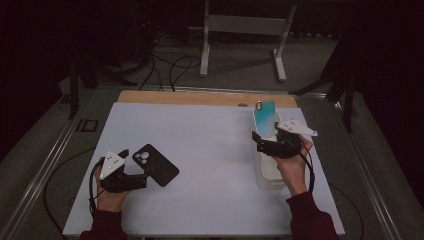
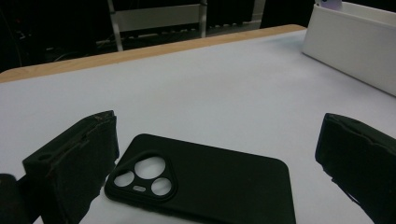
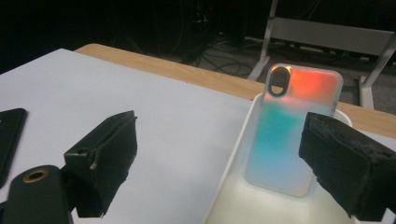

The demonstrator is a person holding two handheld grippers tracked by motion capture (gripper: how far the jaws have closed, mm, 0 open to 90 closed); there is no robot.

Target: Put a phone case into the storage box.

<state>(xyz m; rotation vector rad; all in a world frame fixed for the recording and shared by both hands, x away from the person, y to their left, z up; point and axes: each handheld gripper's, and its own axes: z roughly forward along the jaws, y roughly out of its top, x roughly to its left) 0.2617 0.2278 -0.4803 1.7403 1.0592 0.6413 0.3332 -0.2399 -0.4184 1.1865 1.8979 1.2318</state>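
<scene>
I kept the left gripper (image 2: 210,163) spread astride the flat black case (image 2: 205,179) for pickup, the right gripper (image 3: 224,163) spread before the iridescent case (image 3: 292,128) leaning in the white tray (image 3: 233,163).

We find no text, label, brand, number or sign that can be read. The black case (image 2: 201,179) near the table's (image 1: 210,135) front left corner shows a plain back with camera cutouts and no lettering, and the iridescent case (image 3: 289,130) standing in the white tray (image 2: 348,46) by the right edge is likewise unmarked.
</scene>
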